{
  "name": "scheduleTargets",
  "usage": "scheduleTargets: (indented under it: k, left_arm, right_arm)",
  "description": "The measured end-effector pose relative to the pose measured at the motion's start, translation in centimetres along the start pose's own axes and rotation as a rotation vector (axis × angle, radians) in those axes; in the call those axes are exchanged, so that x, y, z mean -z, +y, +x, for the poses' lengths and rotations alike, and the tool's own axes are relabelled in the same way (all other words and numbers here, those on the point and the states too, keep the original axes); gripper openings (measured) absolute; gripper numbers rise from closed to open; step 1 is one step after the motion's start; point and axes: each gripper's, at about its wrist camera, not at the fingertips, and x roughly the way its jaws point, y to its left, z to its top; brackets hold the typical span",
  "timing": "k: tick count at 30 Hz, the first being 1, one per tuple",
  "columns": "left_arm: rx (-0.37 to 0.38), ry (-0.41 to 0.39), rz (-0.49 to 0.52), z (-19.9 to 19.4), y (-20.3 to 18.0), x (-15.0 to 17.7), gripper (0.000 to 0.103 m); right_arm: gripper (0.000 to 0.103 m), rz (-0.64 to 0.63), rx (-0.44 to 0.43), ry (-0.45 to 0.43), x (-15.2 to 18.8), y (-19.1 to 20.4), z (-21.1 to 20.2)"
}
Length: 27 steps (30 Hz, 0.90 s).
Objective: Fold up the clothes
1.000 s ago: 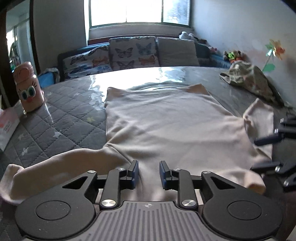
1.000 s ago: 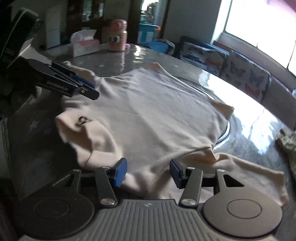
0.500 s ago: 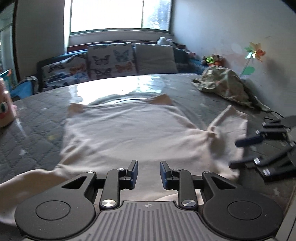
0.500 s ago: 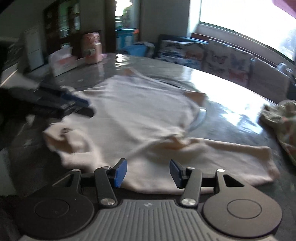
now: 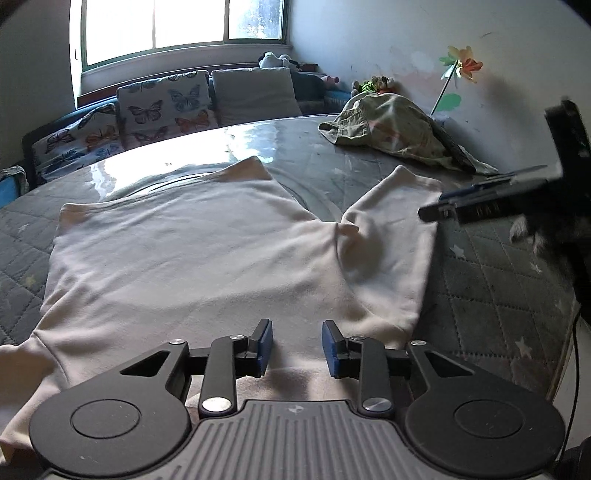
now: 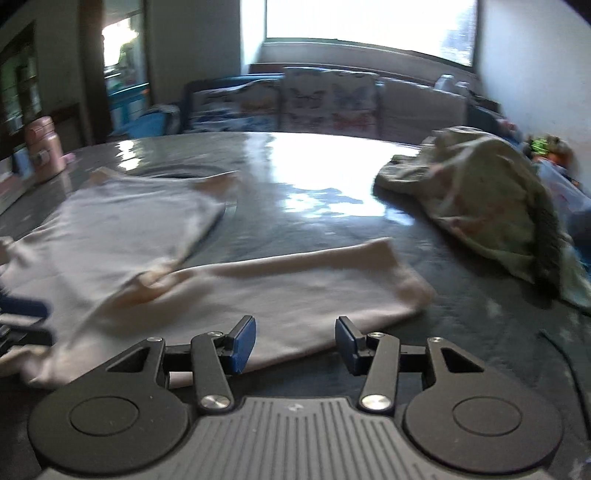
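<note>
- Across the middle of the quilted grey table [image 5: 491, 280] lies the cream long-sleeved top [image 5: 192, 258], spread flat, one sleeve [image 6: 295, 288] stretched out sideways toward the right gripper.
- Beyond that sleeve, well apart from the top, a crumpled olive-green garment [image 5: 391, 129] sits near the table's far edge, by the wall.
- Behind the table stand butterfly-print cushions [image 5: 162, 107] under a bright window [image 5: 177, 26].
- Low over the near edge of the top, the left gripper [image 5: 297, 347] has its jaws parted with nothing between them; cloth lies beneath.
- Over the sleeve's near edge, the right gripper [image 6: 295, 343] is spread wide and empty.
- At the table's left edge stands a pink bottle [image 6: 44, 155], blurred.
- A paper pinwheel [image 5: 460, 68] leans on the wall.
</note>
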Motion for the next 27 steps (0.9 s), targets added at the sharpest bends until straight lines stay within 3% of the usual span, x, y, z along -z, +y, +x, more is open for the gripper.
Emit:
scheduleTargets:
  k: [5, 14, 18, 19, 20, 27]
  left_arm:
    - [0.003, 0.002, -0.001, 0.0, 0.0, -0.1, 0.034]
    - [0.007, 0.005, 0.004, 0.2, -0.2, -0.1, 0.043]
    - [0.007, 0.004, -0.001, 0.3, -0.2, -0.2, 0.045]
    - [0.007, 0.004, 0.0, 0.3, -0.2, -0.2, 0.046]
    - [0.007, 0.004, 0.001, 0.3, -0.3, -0.2, 0.047]
    - [-0.006, -0.006, -0.002, 0.0, -0.1, -0.5, 0.047]
  right_arm:
    - [0.048, 0.096, 0.09, -0.008, -0.6, -3.2, 1.3]
    - [0.046, 0.216, 0.128, -0.022, -0.7, -5.5, 2.8]
    - [0.029, 0.235, 0.148, -0.045, -0.7, -5.6, 2.9]
    - [0.015, 0.241, 0.151, -0.05, -0.6, -5.7, 2.9]
    - [0.008, 0.25, 0.152, -0.054, -0.6, -5.8, 2.7]
    - [0.006, 0.287, 0.161, -0.131, -0.4, -6.5, -0.6]
